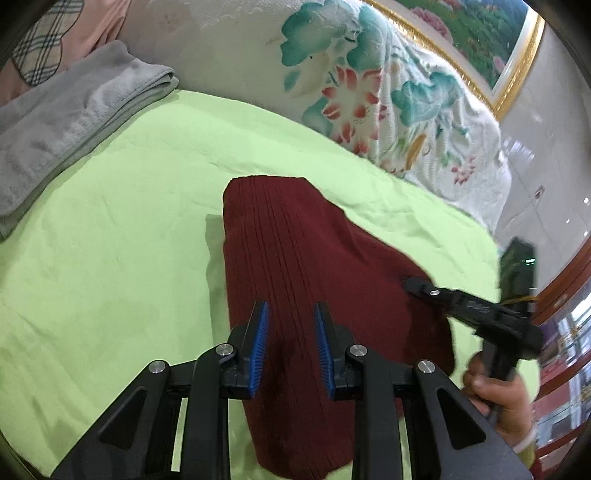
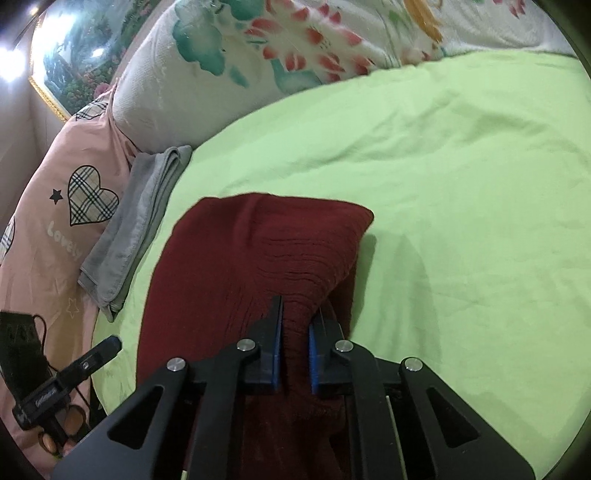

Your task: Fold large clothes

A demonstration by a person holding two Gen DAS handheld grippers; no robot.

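— Between the right gripper (image 2: 295,325)'s blue pads, what do you see?

— A bunched fold of the dark red knit garment (image 2: 258,251). The jaws are pinched on it, the cloth rising in a ridge between them and running down under the linkage.

— And the left gripper (image 1: 290,325)?

— Its jaws stand a little apart over the same garment (image 1: 295,251). The ribbed cloth passes between and beneath the pads, but whether they press on it I cannot tell.

— Where does the garment lie?

— Just ahead of both grippers, spread on the light green sheet (image 2: 461,184), its far edge folded into a blunt corner. From the left camera, the right gripper (image 1: 415,286) meets the garment's right-hand edge, a hand (image 1: 498,398) around its handle.

— Farther out?

— Left of the garment, a folded grey towel (image 2: 136,225) lies on the sheet's edge, touching a pink cover with plaid hearts (image 2: 66,206). Beyond the sheet sits a white floral quilt (image 1: 388,96), and behind that a gold-framed picture (image 1: 491,33).
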